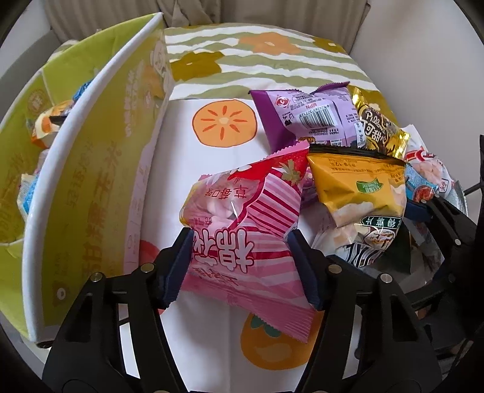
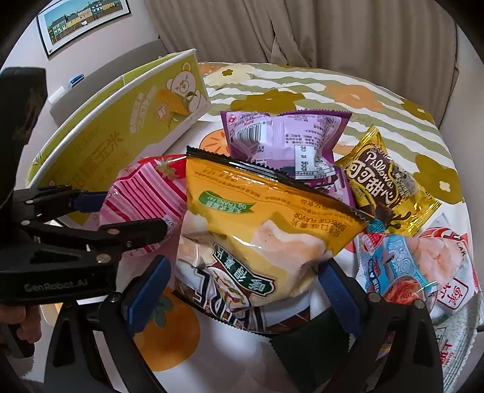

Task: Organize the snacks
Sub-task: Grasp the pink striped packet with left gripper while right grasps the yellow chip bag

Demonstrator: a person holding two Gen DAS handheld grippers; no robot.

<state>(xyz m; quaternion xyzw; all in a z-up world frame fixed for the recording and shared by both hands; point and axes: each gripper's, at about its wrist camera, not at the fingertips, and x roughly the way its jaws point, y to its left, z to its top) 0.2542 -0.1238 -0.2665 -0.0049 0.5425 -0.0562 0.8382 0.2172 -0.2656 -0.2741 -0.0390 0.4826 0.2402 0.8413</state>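
Left claw (image 1: 240,257) is pinching the pink packet (image 1: 242,223) across its middle, evidently for transfer. Right claw (image 2: 245,284) is standing wide around the yellow packet (image 2: 257,223), not yet pressing. Beyond, remaining snacks are lying heaped on the bench (image 1: 187,187); the green box (image 1: 90,169) is waiting alongside.

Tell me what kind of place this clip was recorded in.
Probably a home living or dining room: a table under a persimmon-print tablecloth, beige curtains behind it, and a framed picture on the wall. Loose snack packets and a yellow-green box sit on the table.
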